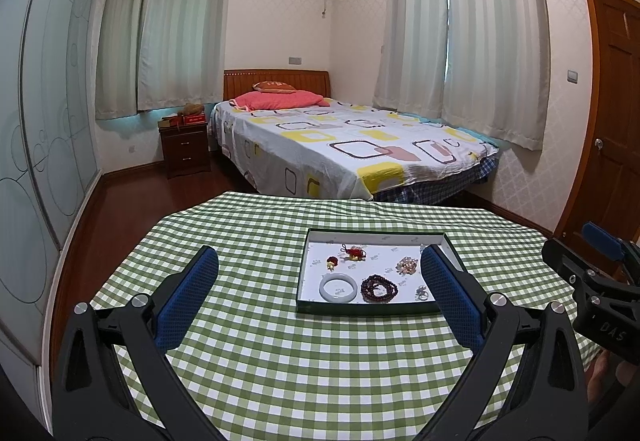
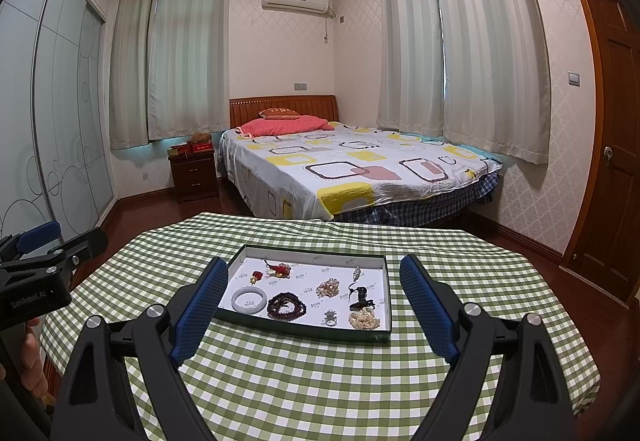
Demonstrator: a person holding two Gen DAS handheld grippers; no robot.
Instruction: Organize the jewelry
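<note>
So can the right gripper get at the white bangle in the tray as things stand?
Probably yes: the right gripper is open, the white bangle lies flat and uncovered near the tray front-left corner, close beside the dark beads.

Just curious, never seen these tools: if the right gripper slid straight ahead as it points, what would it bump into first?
Probably the near wall of the shallow dark-rimmed white-lined tray. The open right gripper is aimed at it, likely reaching the dark red bead bracelet next, though its height is unclear.
</note>
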